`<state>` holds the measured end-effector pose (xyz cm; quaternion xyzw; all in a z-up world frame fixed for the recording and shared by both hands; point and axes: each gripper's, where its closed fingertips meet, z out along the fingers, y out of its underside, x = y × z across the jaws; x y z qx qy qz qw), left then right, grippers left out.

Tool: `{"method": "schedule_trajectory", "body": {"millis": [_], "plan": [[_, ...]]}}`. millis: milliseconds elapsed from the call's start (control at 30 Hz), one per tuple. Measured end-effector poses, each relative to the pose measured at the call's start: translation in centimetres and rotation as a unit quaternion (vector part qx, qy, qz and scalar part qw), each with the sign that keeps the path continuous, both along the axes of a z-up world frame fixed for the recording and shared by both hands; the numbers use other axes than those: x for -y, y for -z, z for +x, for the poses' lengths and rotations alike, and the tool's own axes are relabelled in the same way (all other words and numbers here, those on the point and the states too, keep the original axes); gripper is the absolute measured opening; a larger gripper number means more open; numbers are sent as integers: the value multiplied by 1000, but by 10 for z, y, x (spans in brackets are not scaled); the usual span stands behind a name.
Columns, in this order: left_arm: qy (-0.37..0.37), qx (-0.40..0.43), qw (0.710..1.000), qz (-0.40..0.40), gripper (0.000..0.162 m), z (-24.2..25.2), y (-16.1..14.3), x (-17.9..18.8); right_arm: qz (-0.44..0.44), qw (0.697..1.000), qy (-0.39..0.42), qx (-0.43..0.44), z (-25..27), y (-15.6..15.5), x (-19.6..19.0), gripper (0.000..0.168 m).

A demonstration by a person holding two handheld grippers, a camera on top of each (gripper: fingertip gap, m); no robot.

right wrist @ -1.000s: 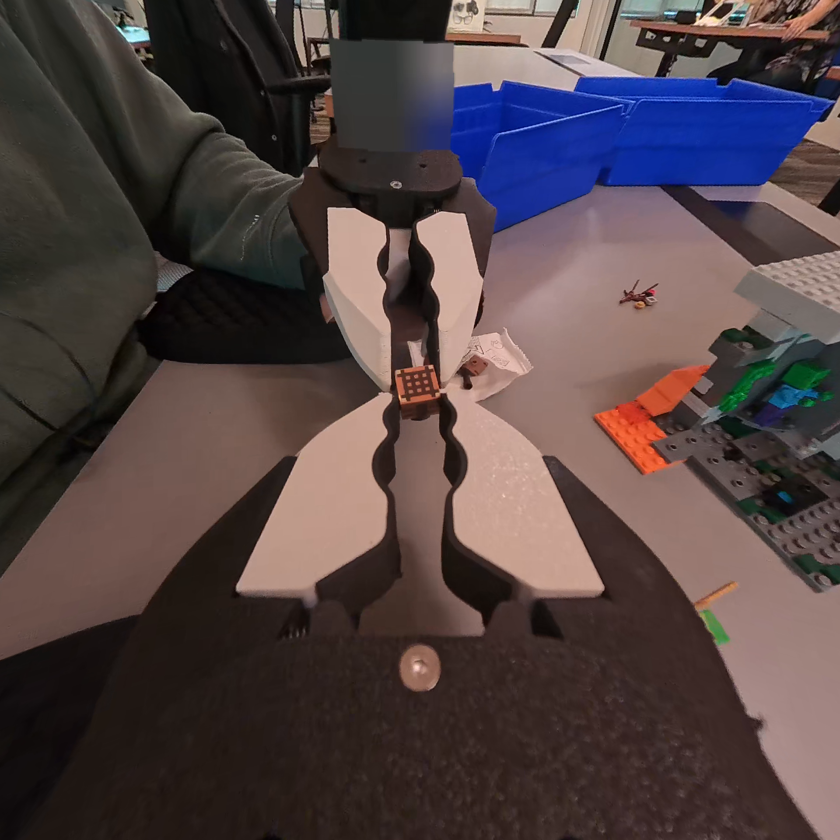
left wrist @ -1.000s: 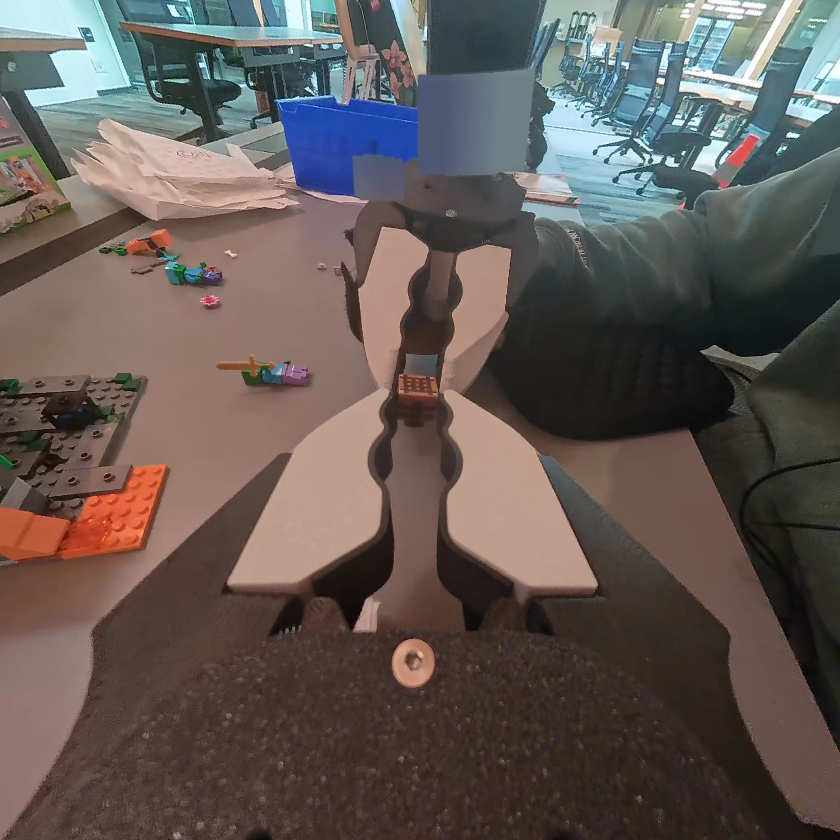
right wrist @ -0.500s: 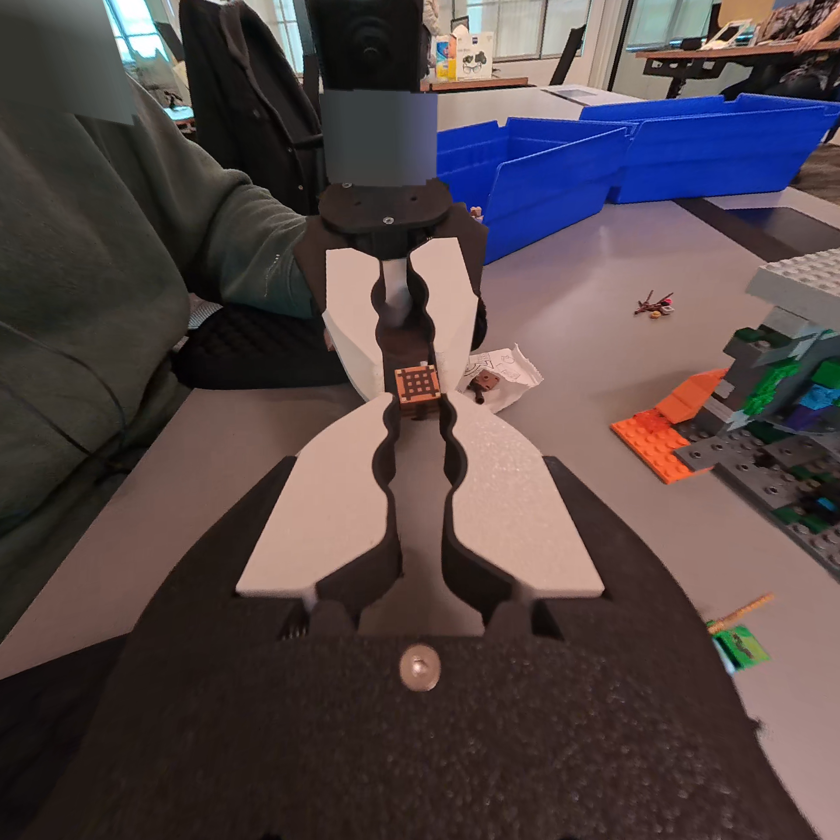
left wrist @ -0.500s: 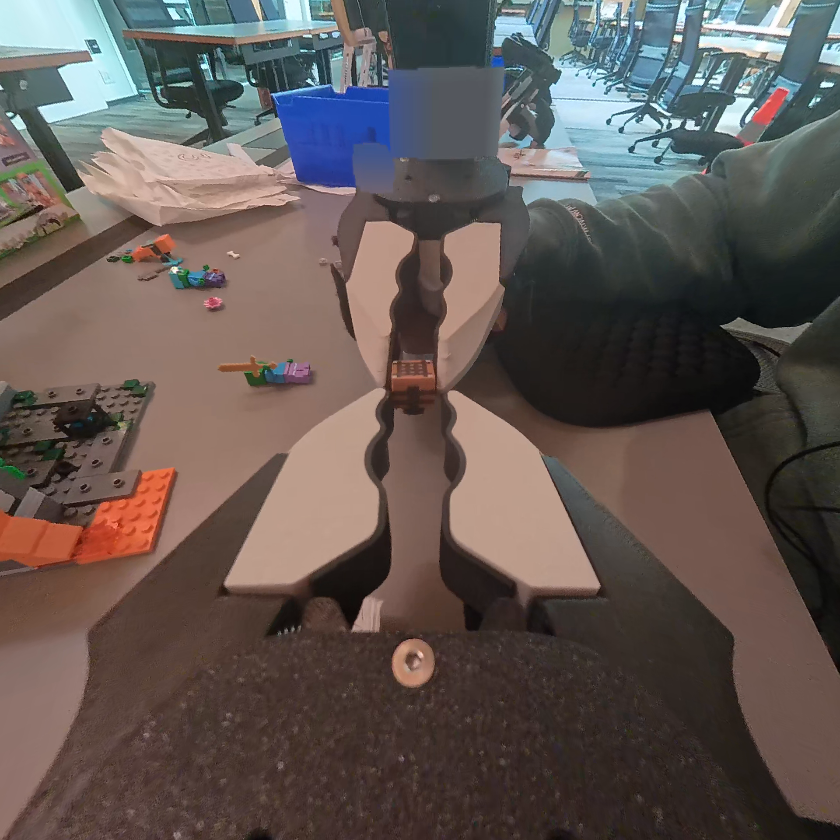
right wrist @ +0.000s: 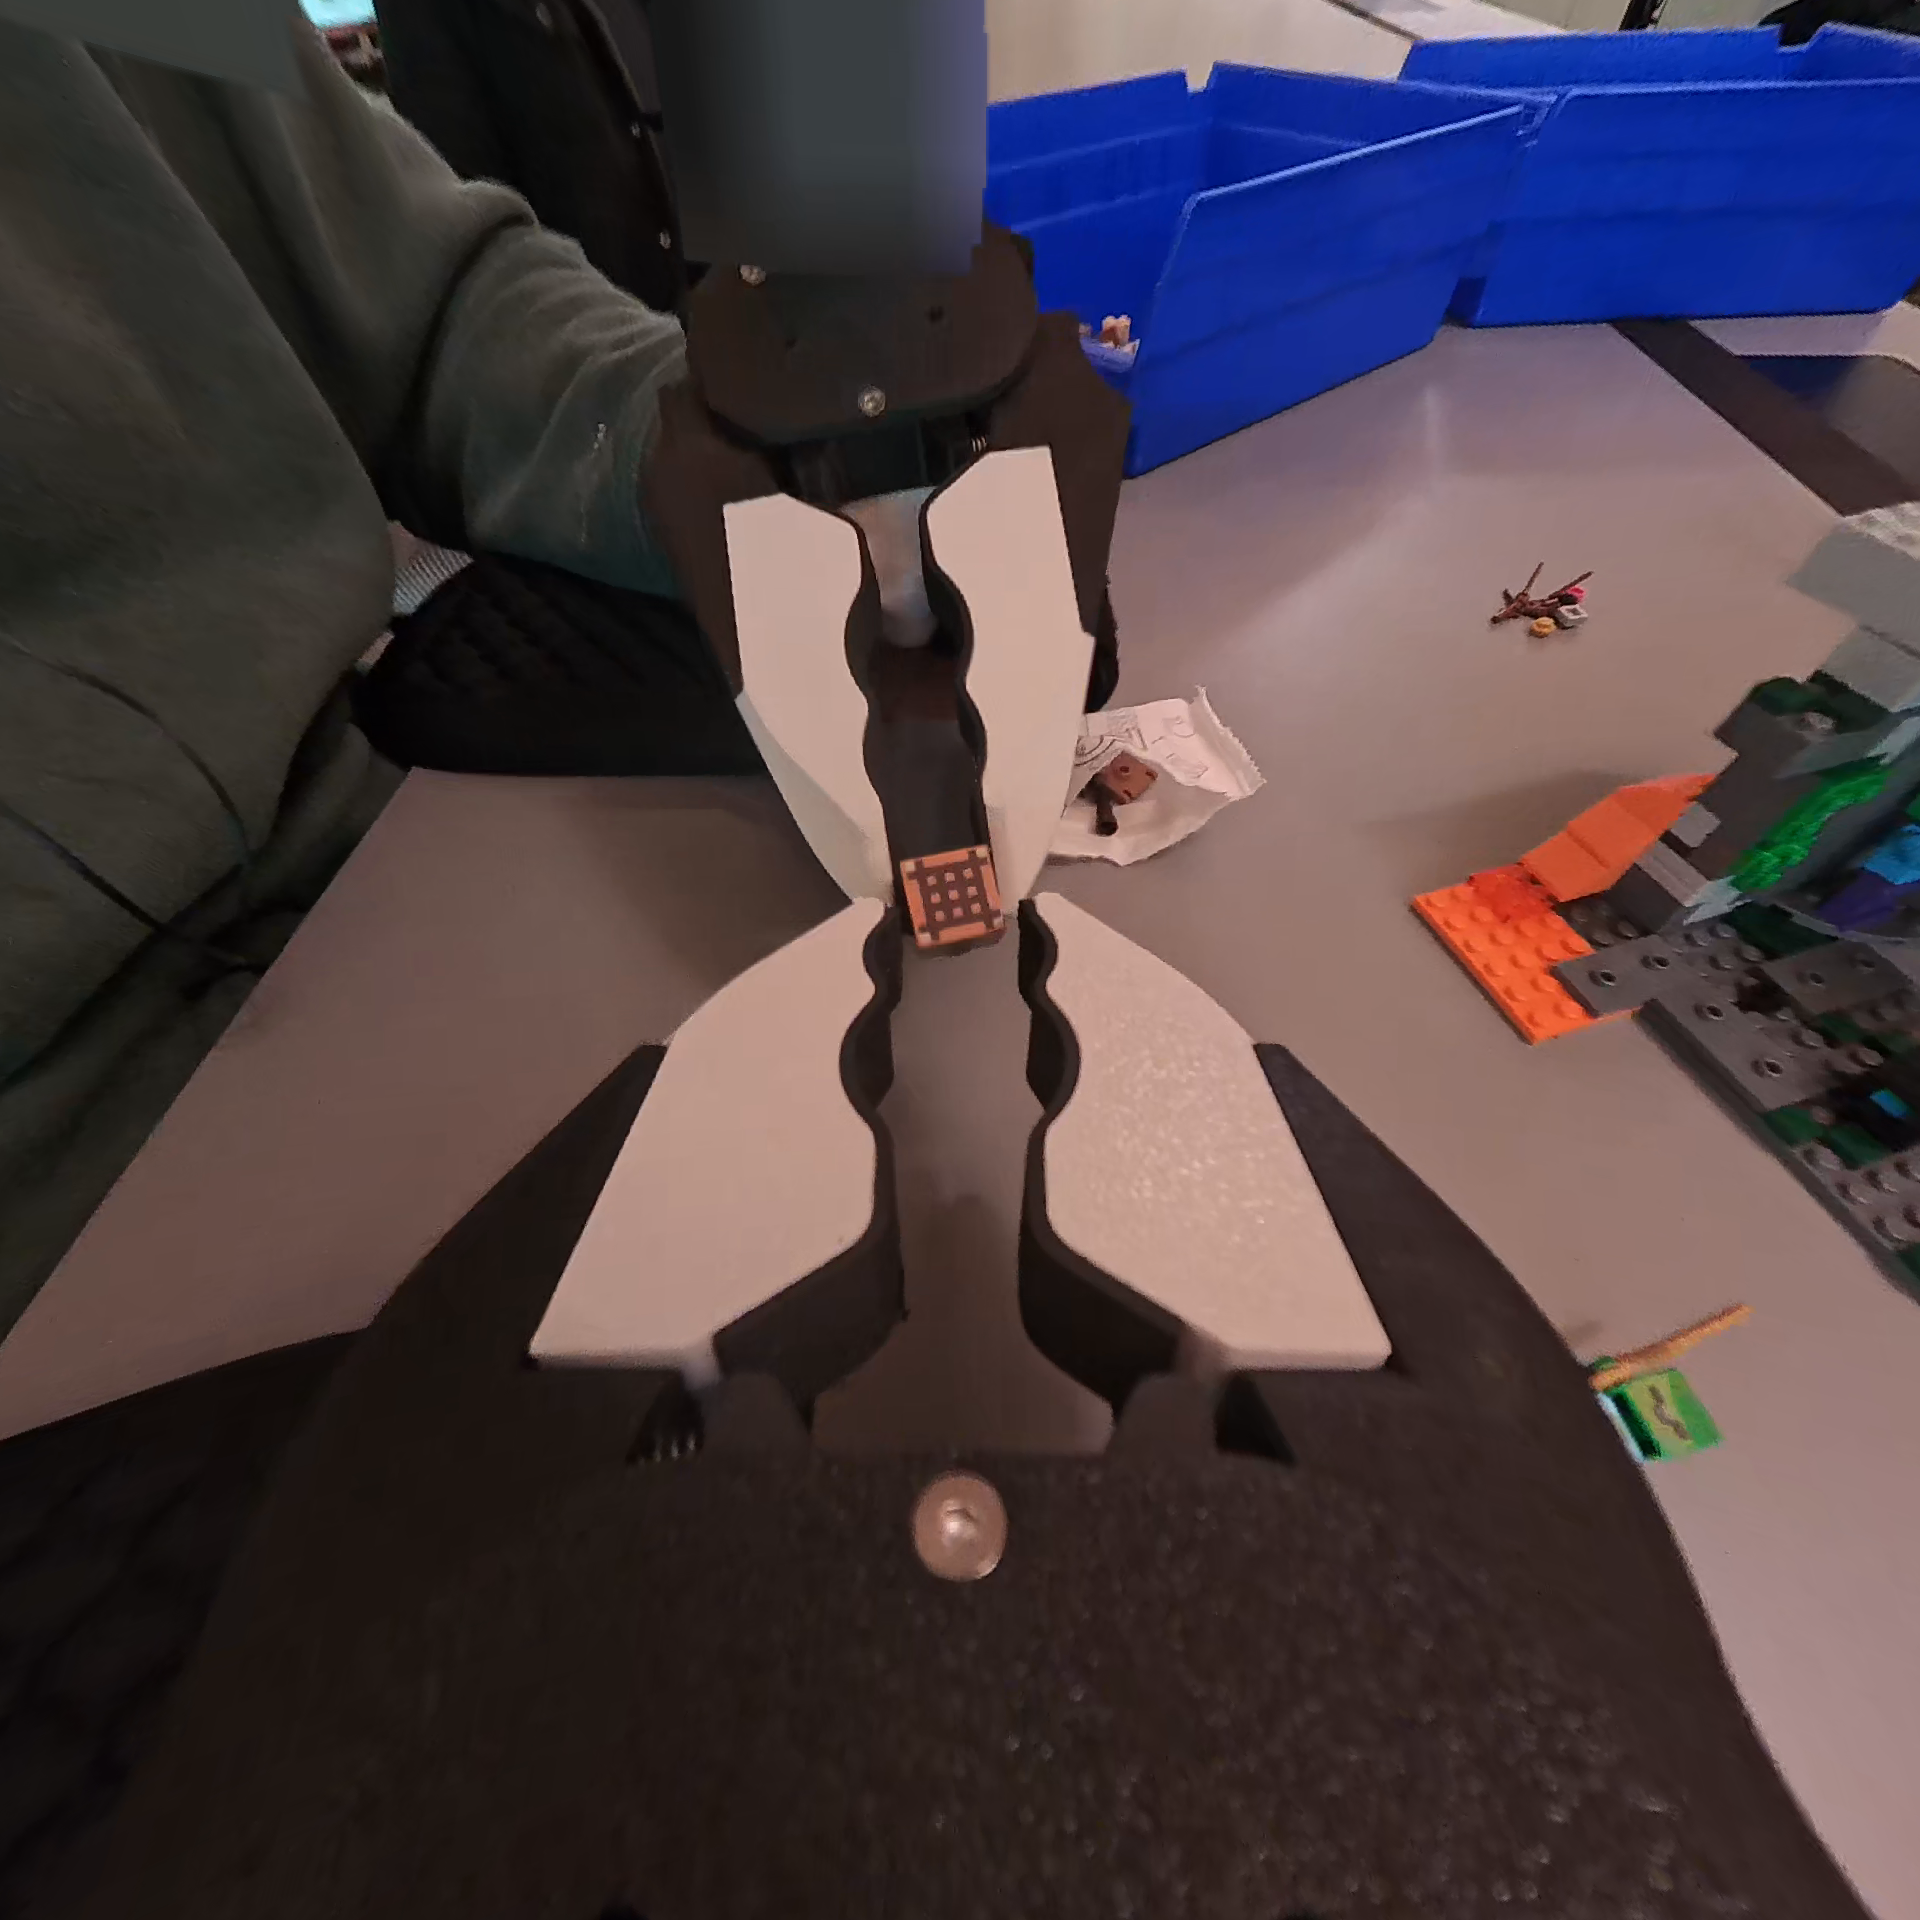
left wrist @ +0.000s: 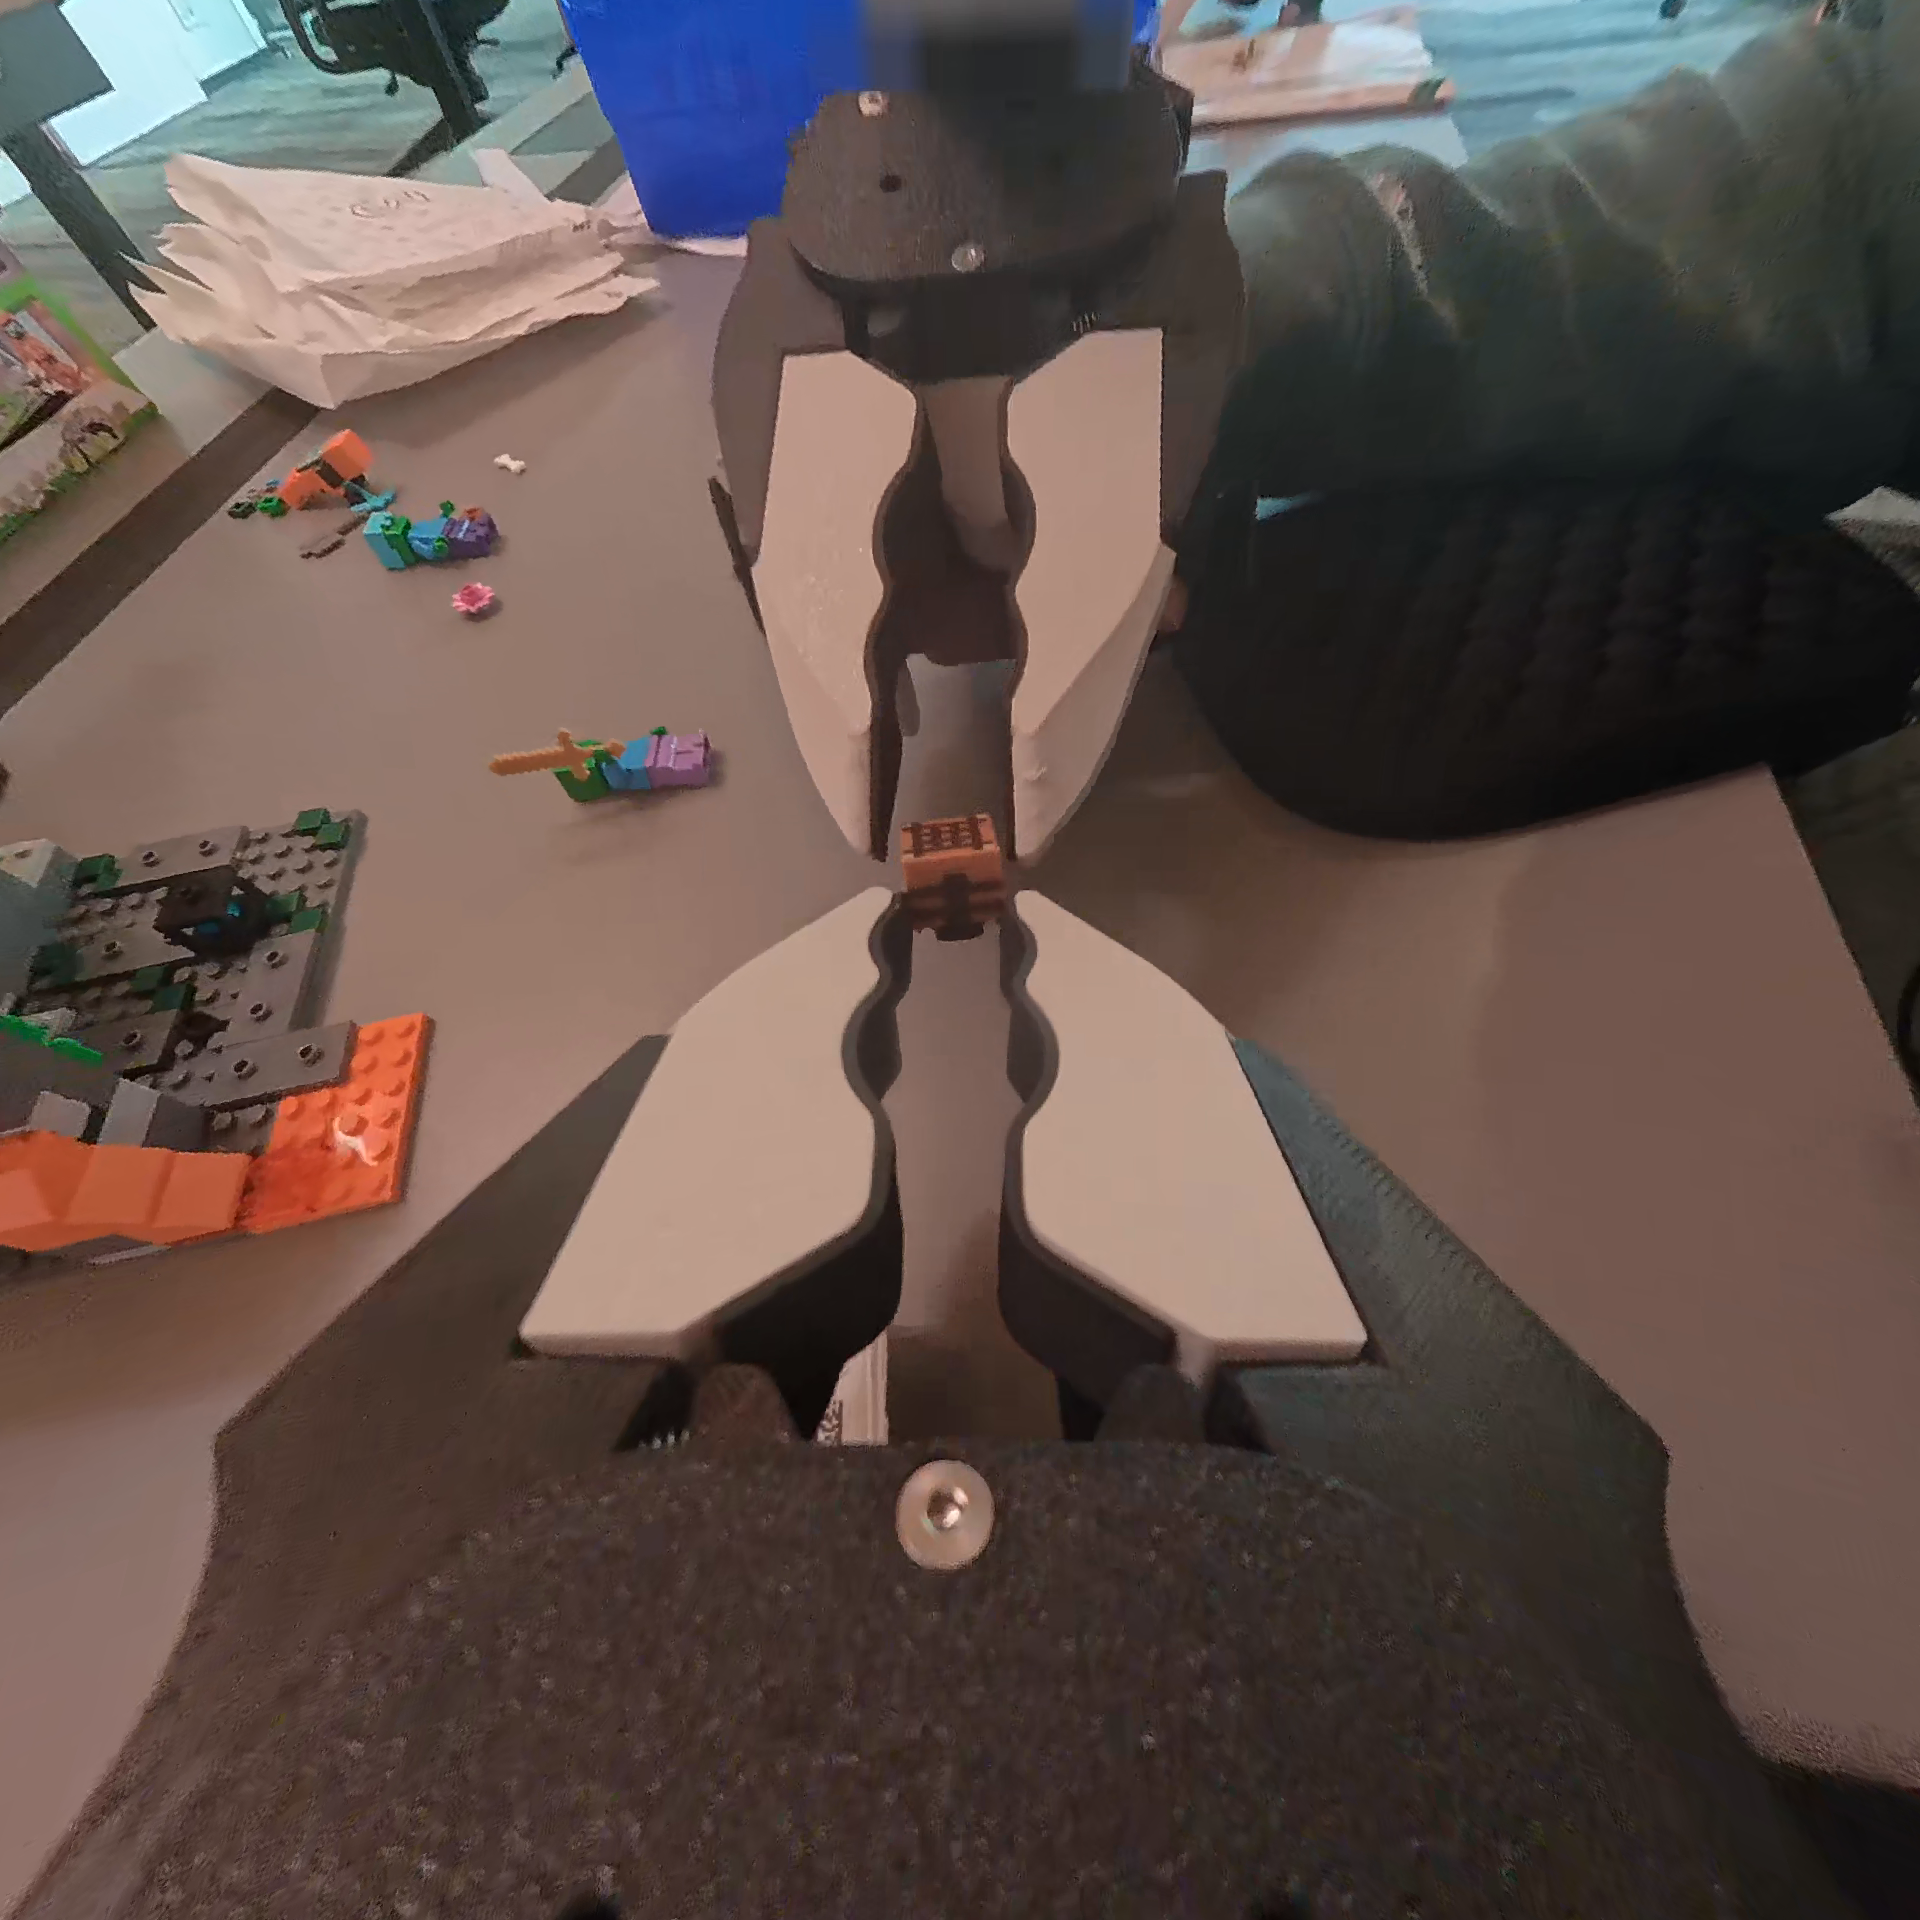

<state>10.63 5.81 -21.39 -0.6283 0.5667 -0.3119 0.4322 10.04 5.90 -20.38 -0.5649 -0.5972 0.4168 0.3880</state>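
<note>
Left gripper: the left gripper (left wrist: 951, 914) has its jaws drawn narrow and clamped on the near end of a small orange-brown block (left wrist: 951, 868), which is held above the table.
Right gripper: the right gripper (right wrist: 954, 920) meets the left one tip to tip, with its jaws narrow around the other end of the block (right wrist: 951, 899). A sliver of gap shows at one finger, so I cannot tell whether it grips.
Surface: a grey table (left wrist: 1455, 1039) lies under the block.
Left of the block, left wrist view: nearest is a small figure with a sword (left wrist: 623, 774), lying flat. Farther out is a grey, green and orange brick model (left wrist: 187, 1039). Beyond those are loose coloured pieces (left wrist: 416, 525) and a pink flower piece (left wrist: 475, 600).
Behind the block, left wrist view: a stack of white paper bags (left wrist: 384, 260) and a blue bin (left wrist: 707, 114).
Right of the block, left wrist view: a dark green sleeve (left wrist: 1558, 260) lies over a black quilted pad (left wrist: 1507, 644).
Right wrist view: a torn white packet (right wrist: 1153, 774) lies just beyond the block, with blue bins (right wrist: 1351, 260) well behind it. A green tile with a tan stick (right wrist: 1657, 1403) lies nearer the camera than the block.
Room: blurred office floor and a black chair (left wrist: 343, 31) far behind the block.
</note>
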Motion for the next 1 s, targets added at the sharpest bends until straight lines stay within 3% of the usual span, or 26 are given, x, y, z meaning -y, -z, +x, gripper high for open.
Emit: {"method": "schedule_trajectory", "body": {"millis": [400, 733, 1000], "plan": [[-37, -83, 989, 119, 16, -2, 17, -11, 145, 984, 45, 89, -5, 15, -7, 17], [-44, -62, 989, 126, 17, -2, 9, -13, 100, 993, 45, 43, -6, 8, -8, 16], [-33, -100, 984, 141, 17, -6, 16, -10, 95, 993, 39, 64, -7, 15, -5, 17]]}}
